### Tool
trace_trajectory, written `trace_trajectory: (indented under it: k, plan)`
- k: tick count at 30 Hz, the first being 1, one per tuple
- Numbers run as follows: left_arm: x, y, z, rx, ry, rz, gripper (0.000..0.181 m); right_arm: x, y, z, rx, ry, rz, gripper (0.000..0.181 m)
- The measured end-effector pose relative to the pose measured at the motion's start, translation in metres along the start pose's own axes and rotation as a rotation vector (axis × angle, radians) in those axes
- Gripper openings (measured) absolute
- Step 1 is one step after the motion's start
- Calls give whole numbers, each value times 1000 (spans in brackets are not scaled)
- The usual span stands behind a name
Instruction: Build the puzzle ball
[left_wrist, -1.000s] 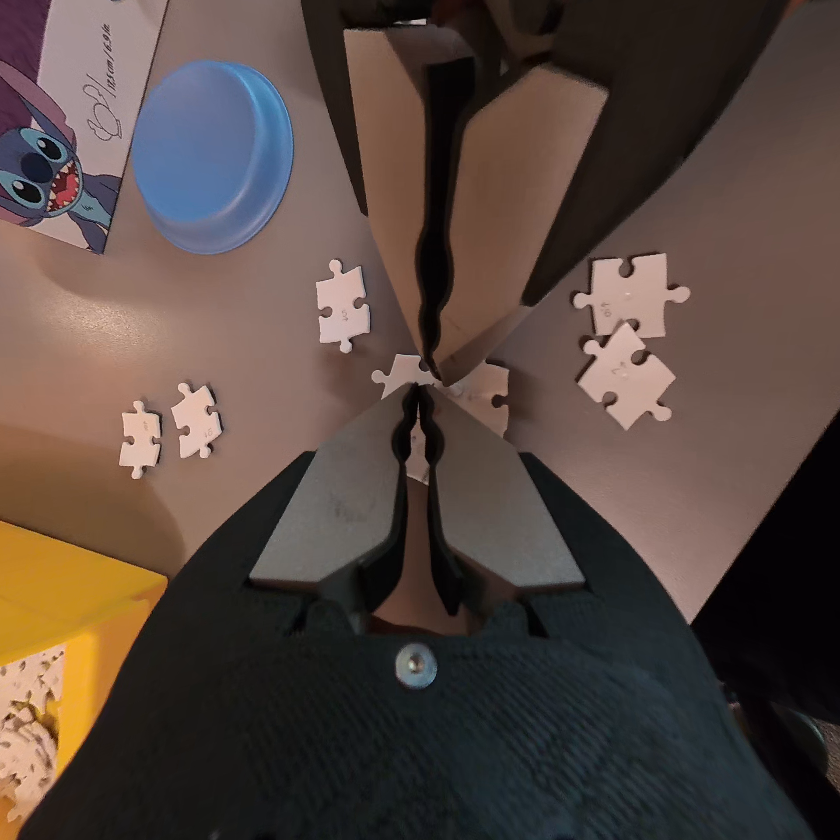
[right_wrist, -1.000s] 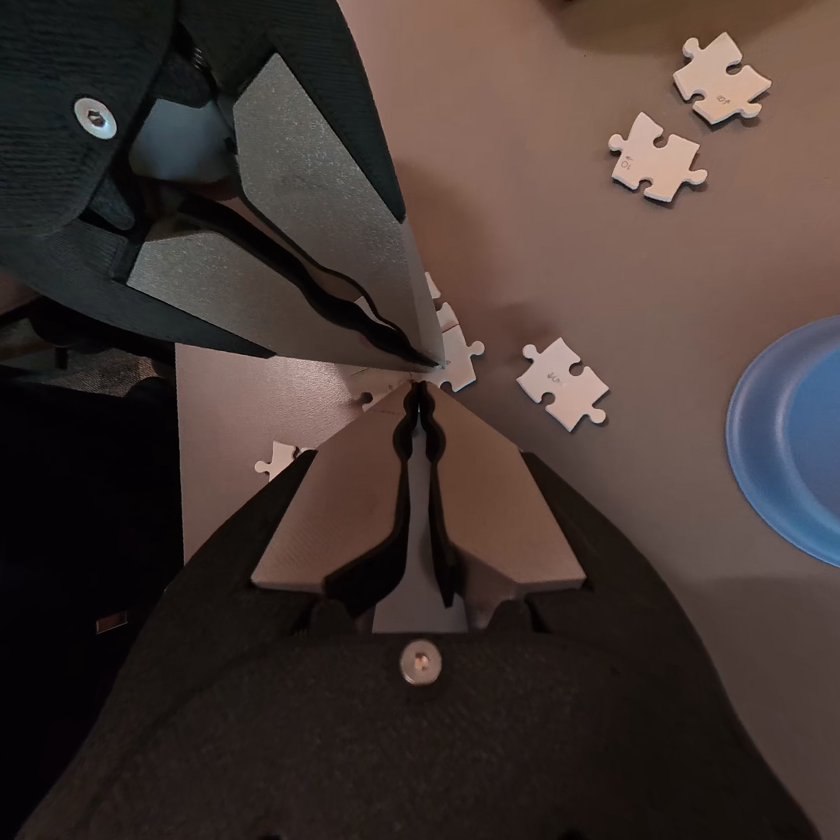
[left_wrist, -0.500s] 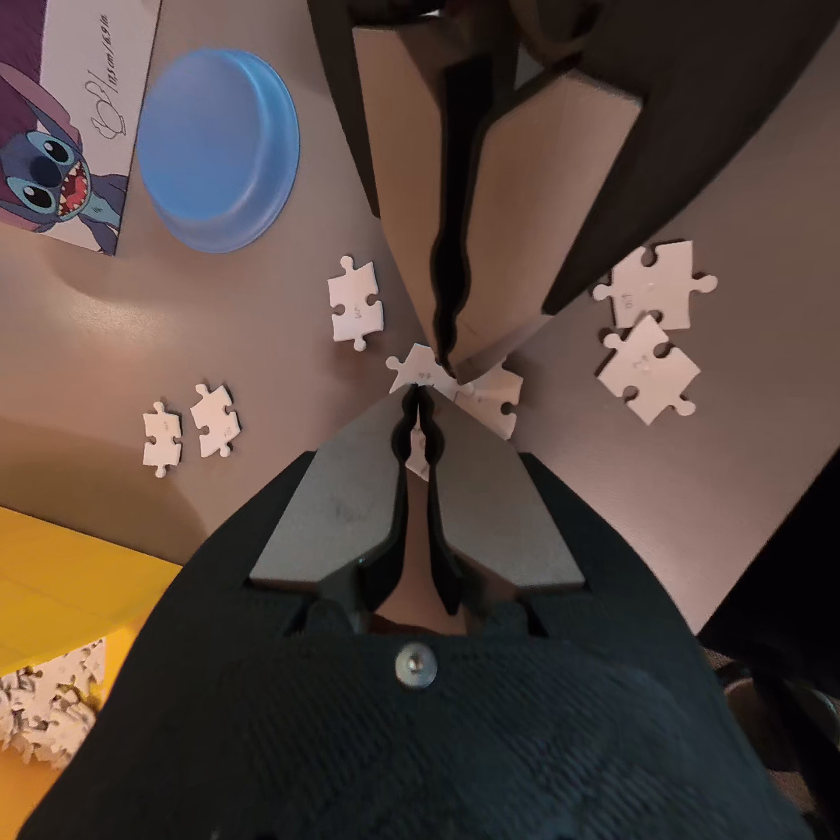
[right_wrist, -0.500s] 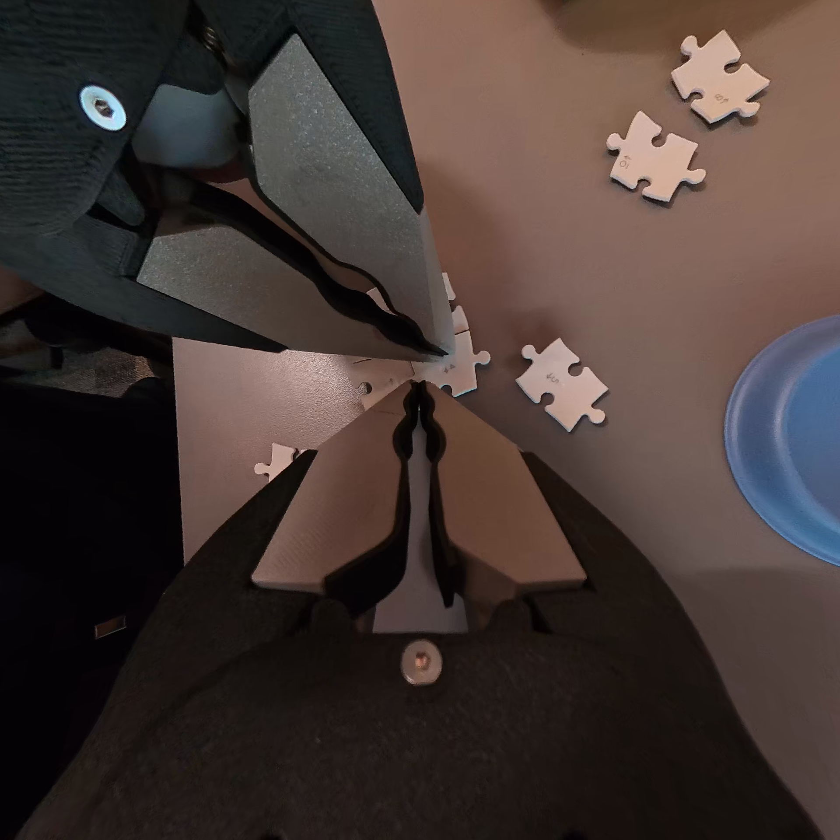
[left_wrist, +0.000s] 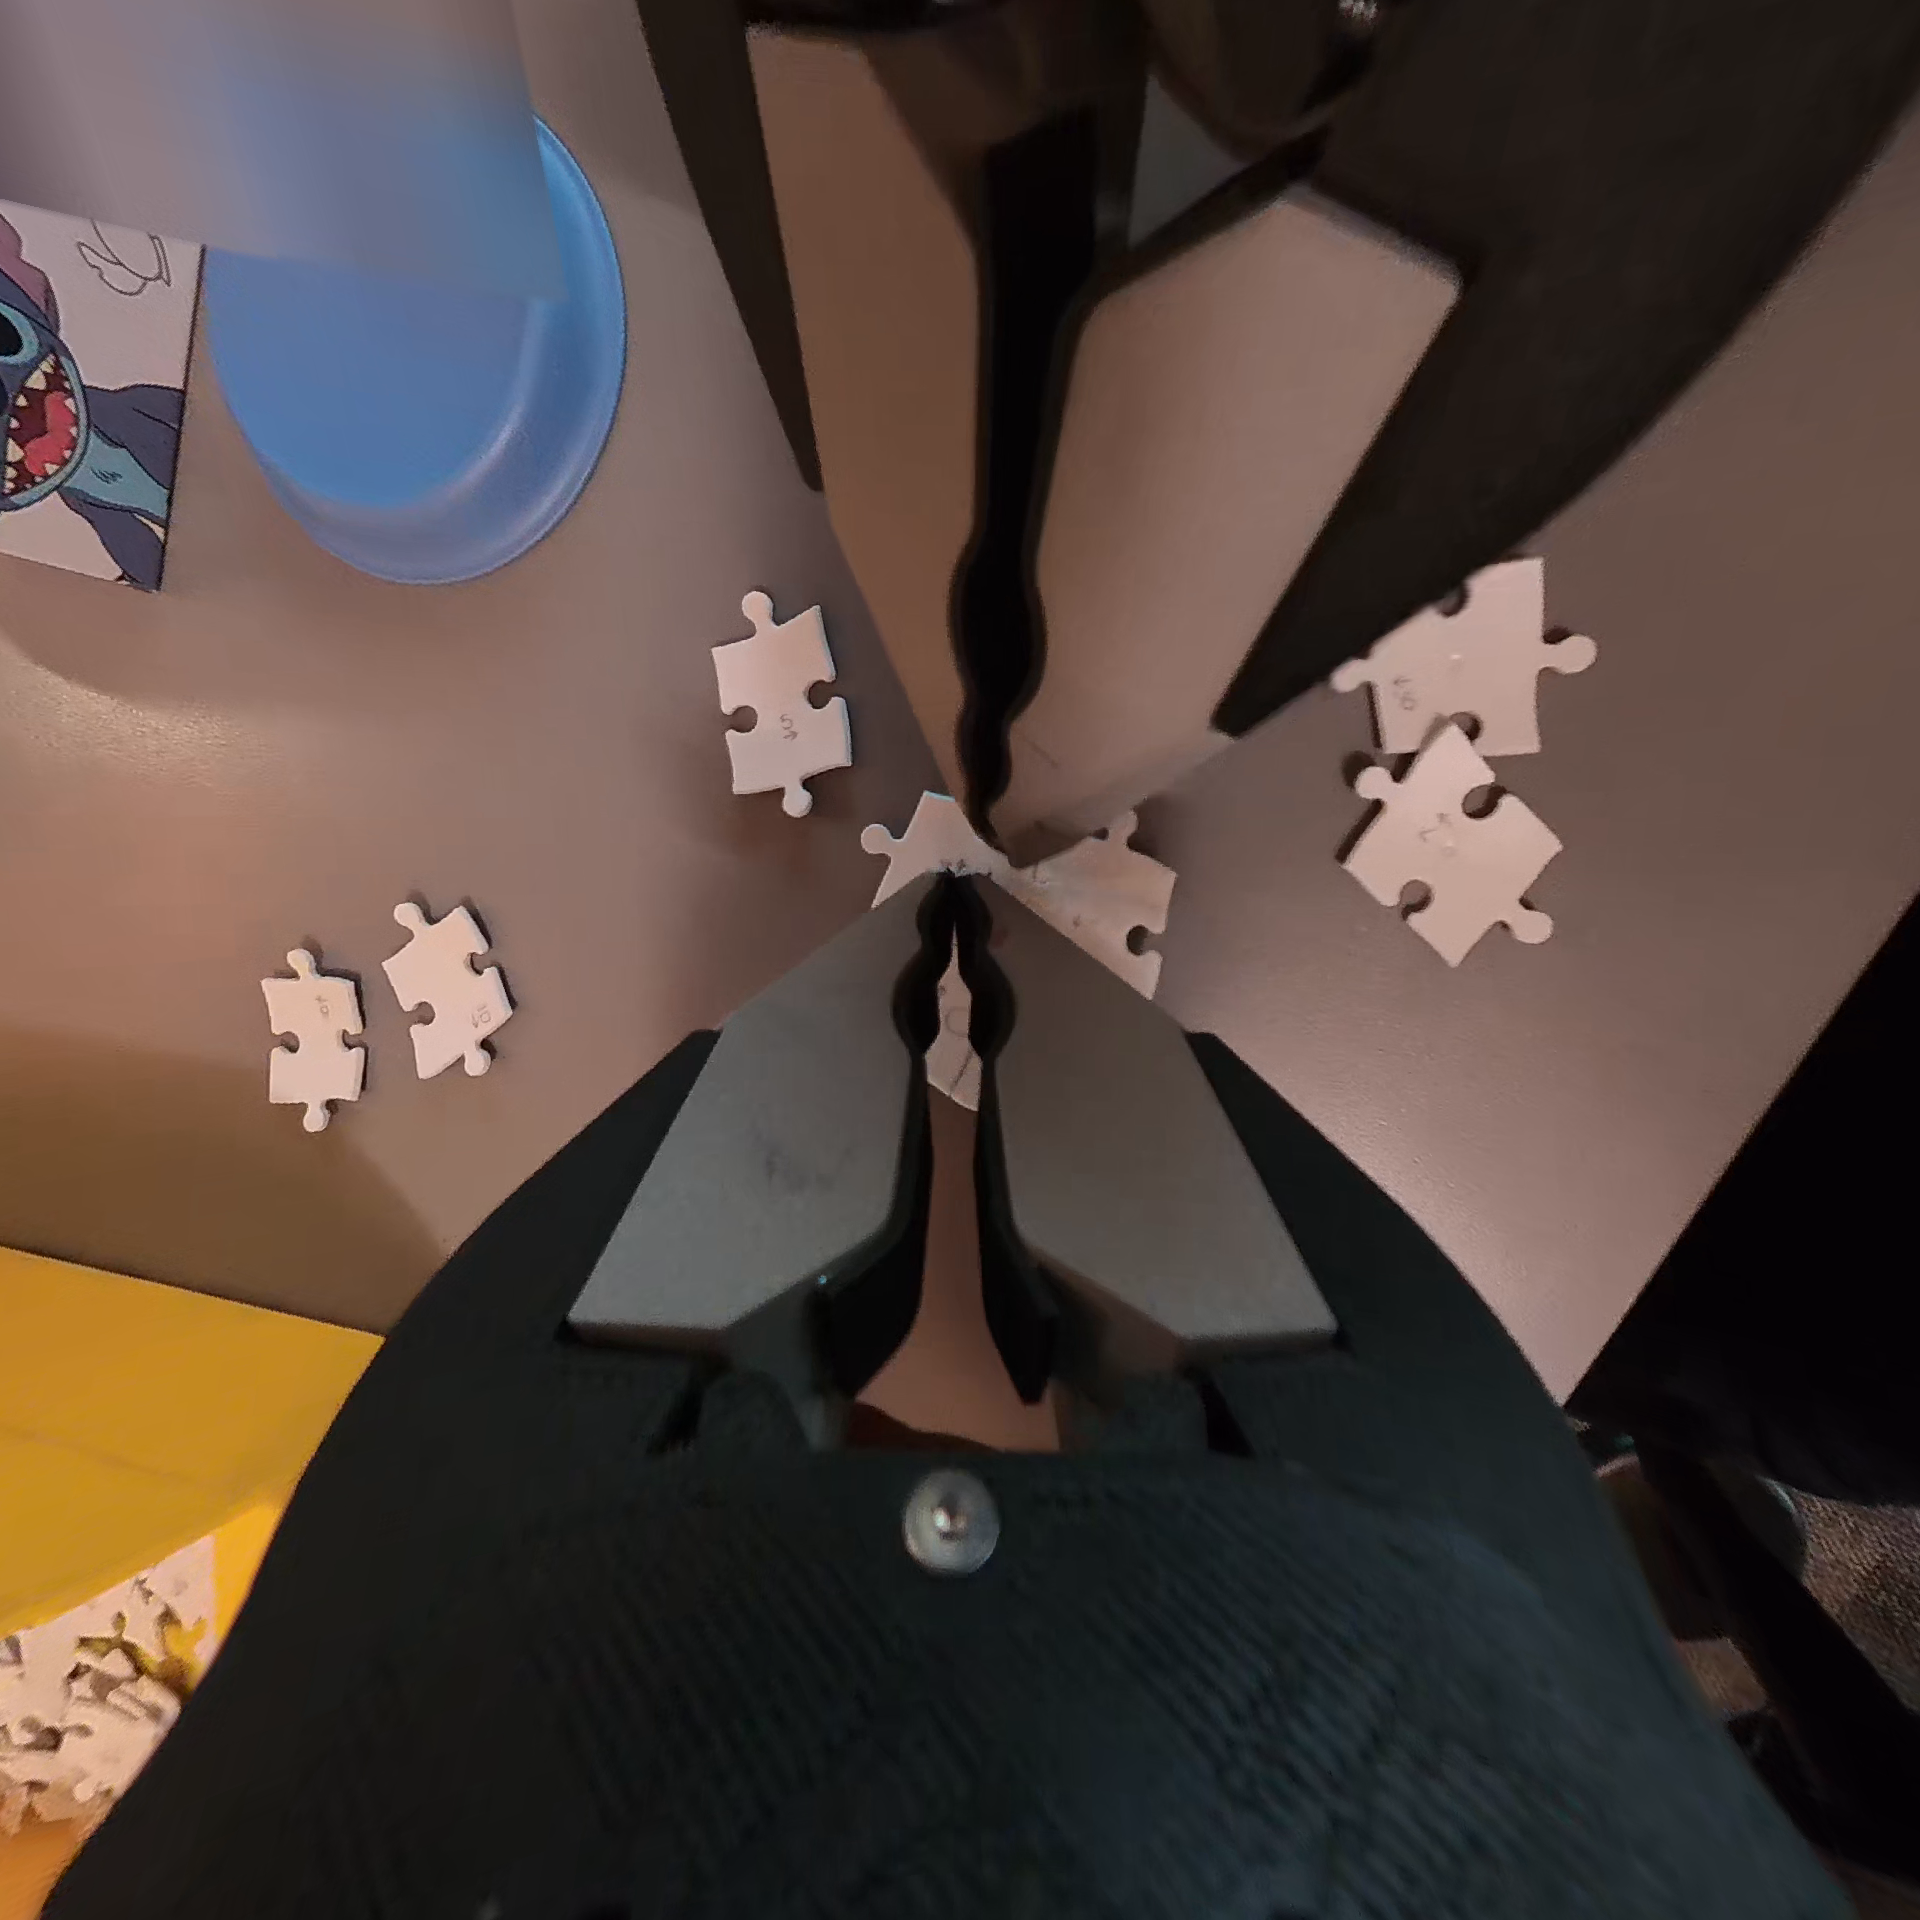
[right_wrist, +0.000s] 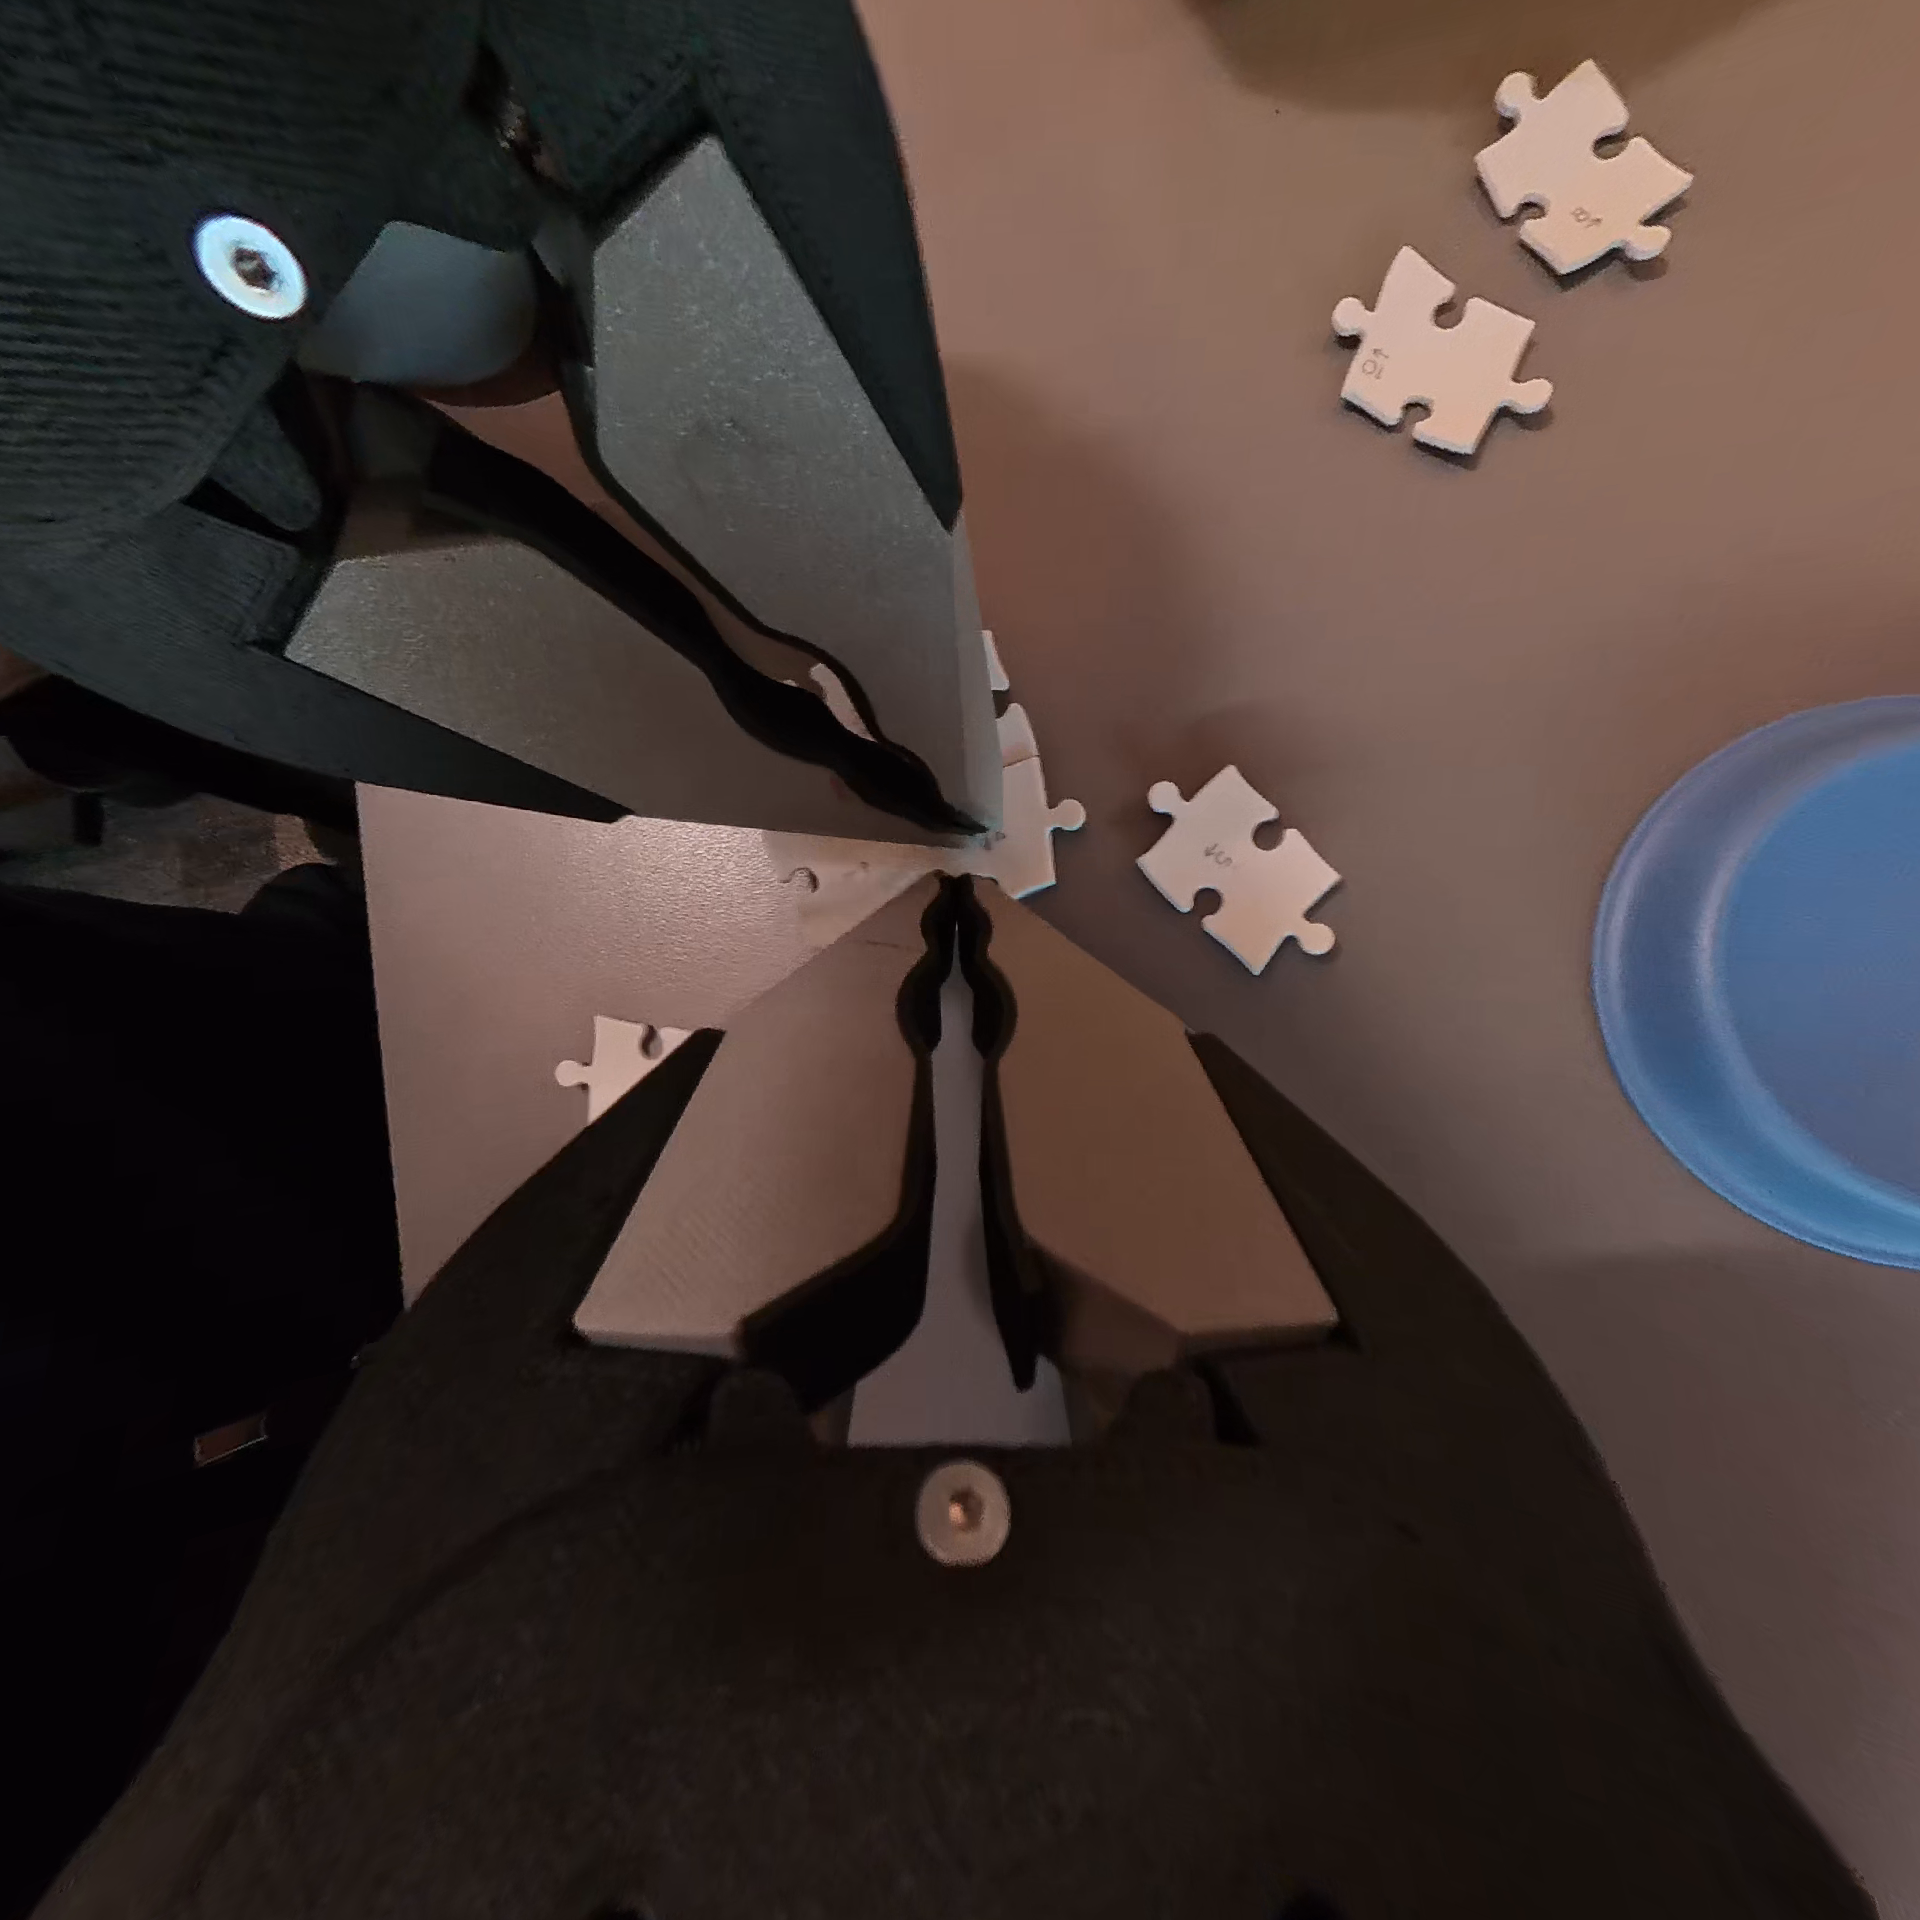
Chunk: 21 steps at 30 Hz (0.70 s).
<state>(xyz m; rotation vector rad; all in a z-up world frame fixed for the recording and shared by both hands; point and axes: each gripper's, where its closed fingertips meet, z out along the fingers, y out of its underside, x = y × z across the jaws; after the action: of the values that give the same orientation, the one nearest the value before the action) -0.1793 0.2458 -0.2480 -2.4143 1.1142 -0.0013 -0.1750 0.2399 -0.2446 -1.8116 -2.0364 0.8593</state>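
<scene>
The left gripper (left_wrist: 951, 883) has its jaws closed to a thin slit, the tips pinching the edge of a small joined cluster of white pieces (left_wrist: 1101, 894) that sits over the grey table (left_wrist: 312, 748). The right gripper (left_wrist: 987, 821) comes in from the far side, tip to tip with the left one, its jaws also nearly together and nipping the same cluster. Whether the cluster rests on the table or is lifted off it cannot be told.

In the right wrist view the right gripper (right_wrist: 954, 881) meets the left gripper (right_wrist: 977, 826) at the cluster (right_wrist: 1023, 821), most of which is hidden behind the fingers.

Loose pieces lie flat, blank side up. One piece (left_wrist: 784, 707) lies just beyond the cluster toward the blue dish. A pair (left_wrist: 390, 997) lies side by side, apart from each other, farther left. Two pieces (left_wrist: 1455, 748) on the right overlap at their edges.

The blue dish (left_wrist: 416, 353) stands upside down on the table, so nothing shows in it; a blurred patch covers its top part. Beside it lies a cartoon card (left_wrist: 73, 395).

A yellow box (left_wrist: 125, 1382) at the lower left holds a heap of unused white pieces (left_wrist: 94, 1683), seen only in the corner.
</scene>
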Motion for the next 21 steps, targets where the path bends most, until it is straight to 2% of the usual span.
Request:
trace_trajectory:
  k: [5, 14, 18, 21]
  plan:
    - [0, 0, 0, 43, 4, -29, 0, 11, -17, -16, 99, 0, 73, 0]
    - [-9, 1, -1, 53, -88, 11, 0, 6, -10, 2, 42, -1, 74, 0]
    - [-14, -4, -27, 182, -79, -76, 0, 9, -7, 4, 29, 19, 65, 0]
    - [-27, 10, -43, 174, -128, -130, 0, 9, -11, 0, 39, 21, 59, 0]
